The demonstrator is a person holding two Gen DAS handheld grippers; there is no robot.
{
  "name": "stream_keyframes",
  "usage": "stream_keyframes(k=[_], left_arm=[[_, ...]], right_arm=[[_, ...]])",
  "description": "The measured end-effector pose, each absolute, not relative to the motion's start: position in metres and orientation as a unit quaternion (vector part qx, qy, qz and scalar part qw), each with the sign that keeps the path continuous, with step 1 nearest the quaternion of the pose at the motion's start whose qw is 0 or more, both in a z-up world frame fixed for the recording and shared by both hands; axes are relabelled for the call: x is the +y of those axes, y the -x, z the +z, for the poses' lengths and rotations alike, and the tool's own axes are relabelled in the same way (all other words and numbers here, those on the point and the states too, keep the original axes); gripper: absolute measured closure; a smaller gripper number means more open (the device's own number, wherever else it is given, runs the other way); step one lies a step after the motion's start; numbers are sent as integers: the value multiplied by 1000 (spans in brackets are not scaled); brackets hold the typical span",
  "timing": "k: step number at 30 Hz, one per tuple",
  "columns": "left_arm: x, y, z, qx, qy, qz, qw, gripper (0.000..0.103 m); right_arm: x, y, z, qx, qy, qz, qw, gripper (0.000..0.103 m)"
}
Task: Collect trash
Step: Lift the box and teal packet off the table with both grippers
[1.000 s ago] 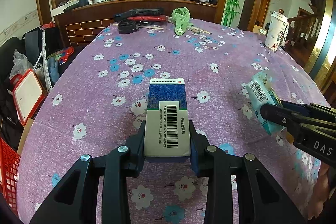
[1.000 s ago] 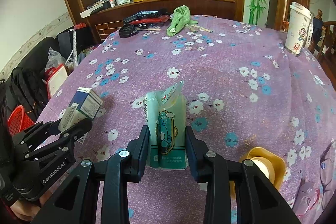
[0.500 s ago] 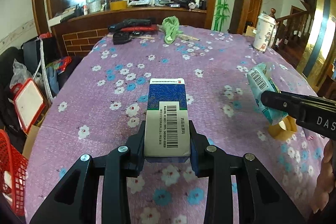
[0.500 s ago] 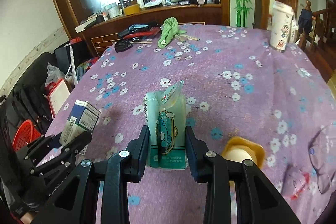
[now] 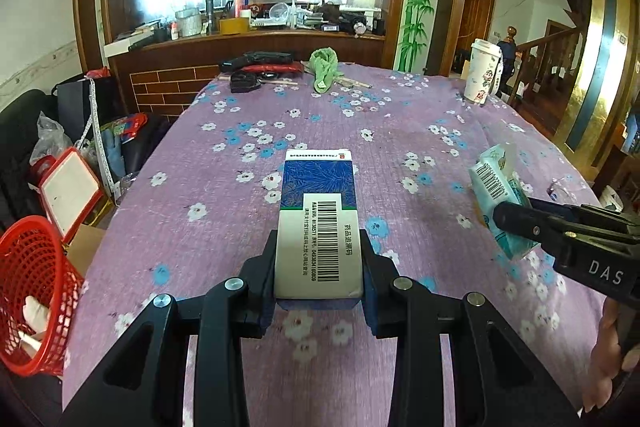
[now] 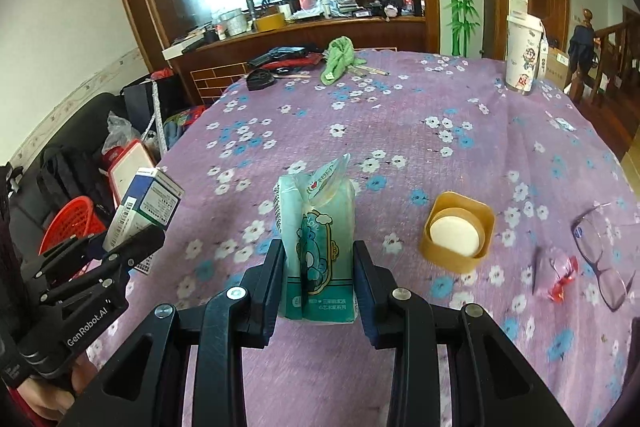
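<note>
Red basket (image 5: 34, 301): off the worktop's left edge, at 9 o'clock in the left wrist view, pale scraps inside.
Left tool (image 5: 319, 259): clamped on a blue-and-white box (image 5: 319, 223), barcode side up, held above the cloth.
Worktop (image 5: 328, 131): covered by a purple flowered cloth.
Green rag (image 5: 324, 69): at 12 o'clock, far end of the worktop.
Right tool (image 6: 319, 273): clamped on a mint tissue pack (image 6: 318, 231), upright between the fingers, clear of the cloth.
Yellow holder (image 6: 458, 233): at 3 o'clock of the pack, resting on the cloth.
Candy wrapper (image 6: 554, 273): between the holder and the glasses (image 6: 604, 253).
Paper cup (image 6: 522, 53): at 1 o'clock, far right edge.
</note>
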State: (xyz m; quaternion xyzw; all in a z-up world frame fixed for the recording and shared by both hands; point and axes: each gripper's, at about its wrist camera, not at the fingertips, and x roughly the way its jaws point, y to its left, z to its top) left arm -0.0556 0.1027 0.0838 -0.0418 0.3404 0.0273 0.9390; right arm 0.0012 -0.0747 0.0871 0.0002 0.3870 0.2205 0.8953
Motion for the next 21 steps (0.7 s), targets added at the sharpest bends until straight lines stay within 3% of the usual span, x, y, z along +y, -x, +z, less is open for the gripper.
stream_keyframes(k=[21], left_arm=[[98,101,107,313,37,19,949,70]], right_arm=[[-80,51,117,352,11,227,908,67]])
